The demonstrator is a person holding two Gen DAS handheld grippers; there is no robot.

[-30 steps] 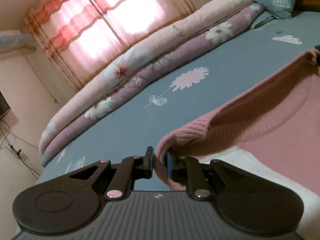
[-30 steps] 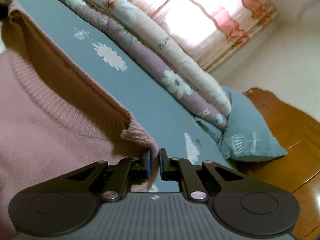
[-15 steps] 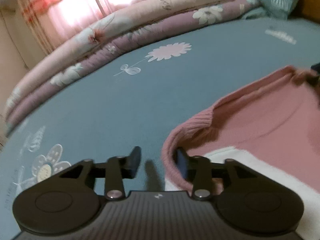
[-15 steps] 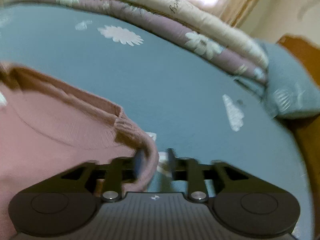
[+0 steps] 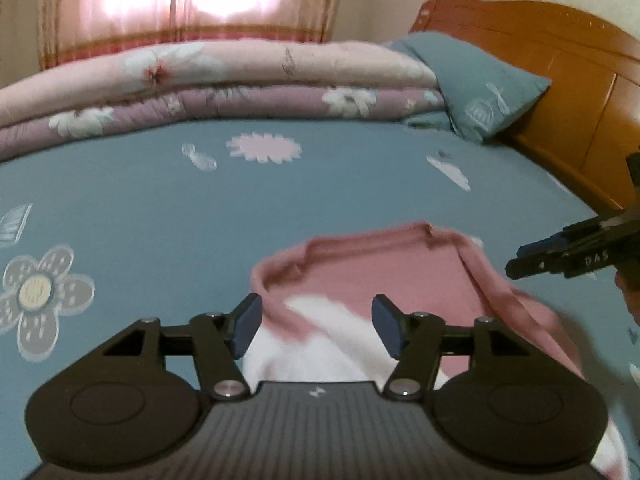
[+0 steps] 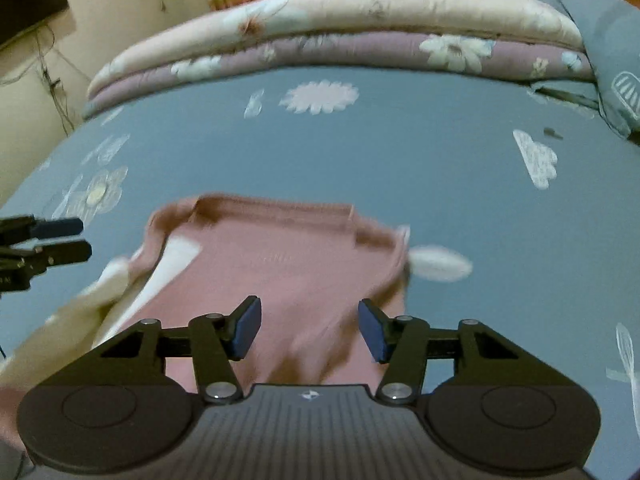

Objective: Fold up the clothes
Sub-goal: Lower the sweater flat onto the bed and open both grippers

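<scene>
Hovering over pink sweater (image 5: pixel 384 276) on bed (image 5: pixel 160 208) — left gripper (image 5: pixel 316 326), right gripper (image 6: pixel 310 328) both spread, empty; fold stage unclear.

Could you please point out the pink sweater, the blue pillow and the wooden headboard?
pink sweater (image 6: pixel 288 268), right wrist view, middle of its pink panel
blue pillow (image 5: pixel 476 80), left wrist view, its face
wooden headboard (image 5: pixel 568 52), left wrist view, upper panel
</scene>
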